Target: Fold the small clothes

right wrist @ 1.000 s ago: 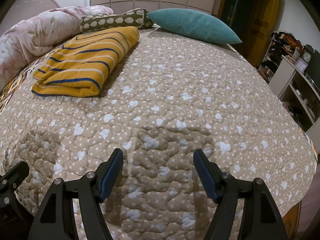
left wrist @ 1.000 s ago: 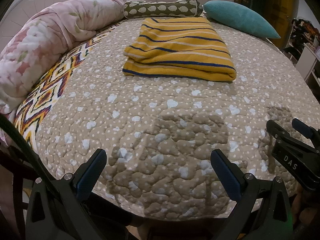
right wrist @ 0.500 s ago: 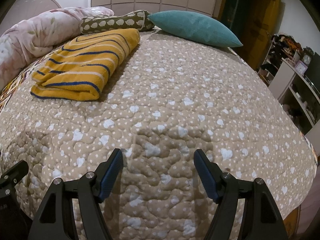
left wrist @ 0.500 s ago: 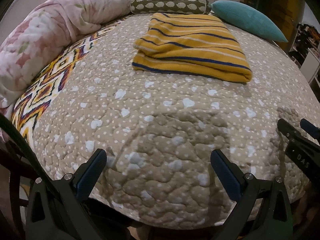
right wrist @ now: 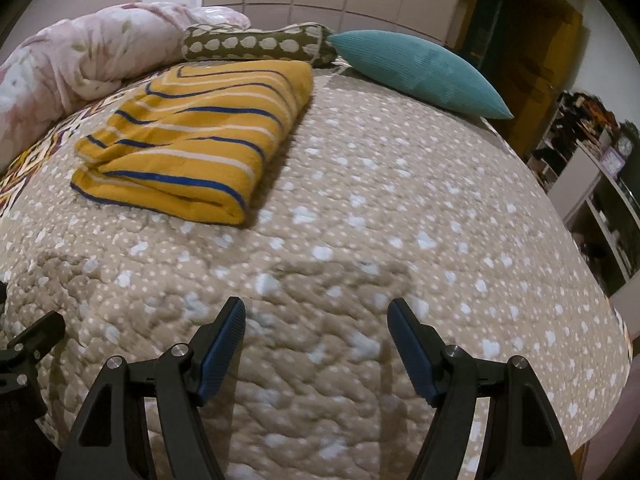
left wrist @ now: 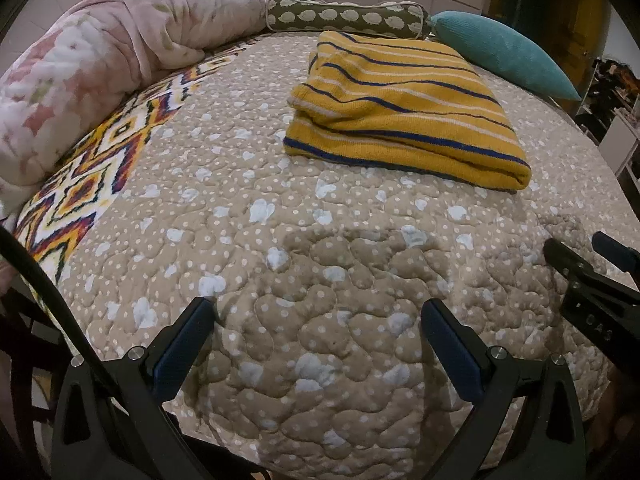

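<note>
A yellow garment with blue and white stripes (left wrist: 404,108) (right wrist: 192,136) lies folded in a thick rectangle on the far part of the bed. My left gripper (left wrist: 318,320) hangs open over the near edge of the beige quilt (left wrist: 320,248), well short of the garment, nothing between its fingers. My right gripper (right wrist: 316,320) is open too, empty, above the quilt (right wrist: 400,208) with the garment ahead to its left. In the left wrist view the right gripper (left wrist: 592,264) shows at the right edge. Part of the left gripper (right wrist: 28,344) shows at the left edge of the right wrist view.
A rolled pink floral duvet (left wrist: 100,64) lines the left side over a zigzag-patterned cover (left wrist: 92,176). An olive bolster (left wrist: 344,18) and a teal pillow (left wrist: 504,54) lie behind the garment. Shelves with clutter (right wrist: 600,184) stand to the right of the bed.
Both grippers have drawn back toward the bed's near edge and tilted slightly; the garment sits farther off and has not moved. Both stay open.
</note>
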`<state>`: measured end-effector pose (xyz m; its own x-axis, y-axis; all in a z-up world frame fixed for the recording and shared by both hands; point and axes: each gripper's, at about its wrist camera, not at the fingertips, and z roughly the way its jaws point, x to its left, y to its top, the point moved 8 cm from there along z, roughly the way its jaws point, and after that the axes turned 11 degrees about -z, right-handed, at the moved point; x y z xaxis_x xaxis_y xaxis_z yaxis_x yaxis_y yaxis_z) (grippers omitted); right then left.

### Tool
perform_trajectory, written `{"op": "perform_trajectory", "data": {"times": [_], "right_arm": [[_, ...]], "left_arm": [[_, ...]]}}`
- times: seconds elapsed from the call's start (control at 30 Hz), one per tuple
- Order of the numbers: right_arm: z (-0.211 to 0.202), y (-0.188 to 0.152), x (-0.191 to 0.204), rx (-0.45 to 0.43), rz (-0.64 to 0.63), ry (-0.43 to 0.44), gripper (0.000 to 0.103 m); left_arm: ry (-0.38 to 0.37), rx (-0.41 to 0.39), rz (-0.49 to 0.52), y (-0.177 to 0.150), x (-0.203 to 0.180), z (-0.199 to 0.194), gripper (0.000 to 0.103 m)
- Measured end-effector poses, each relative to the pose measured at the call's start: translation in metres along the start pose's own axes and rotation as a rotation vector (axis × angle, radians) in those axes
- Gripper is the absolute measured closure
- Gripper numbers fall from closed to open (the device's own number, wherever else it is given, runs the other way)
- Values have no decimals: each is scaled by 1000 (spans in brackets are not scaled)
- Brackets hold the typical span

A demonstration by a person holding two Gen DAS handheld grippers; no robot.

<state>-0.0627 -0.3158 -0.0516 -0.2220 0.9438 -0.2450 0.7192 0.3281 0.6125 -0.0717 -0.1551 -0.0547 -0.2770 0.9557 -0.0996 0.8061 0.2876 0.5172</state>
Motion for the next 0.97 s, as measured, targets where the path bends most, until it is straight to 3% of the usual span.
{"op": "perform_trajectory", "data": {"times": [0.97], "right_arm": [[-10,6,17,-60,-19,47,25]], "left_arm": [[-11,-30,-3,11,3,-7,0]]}}
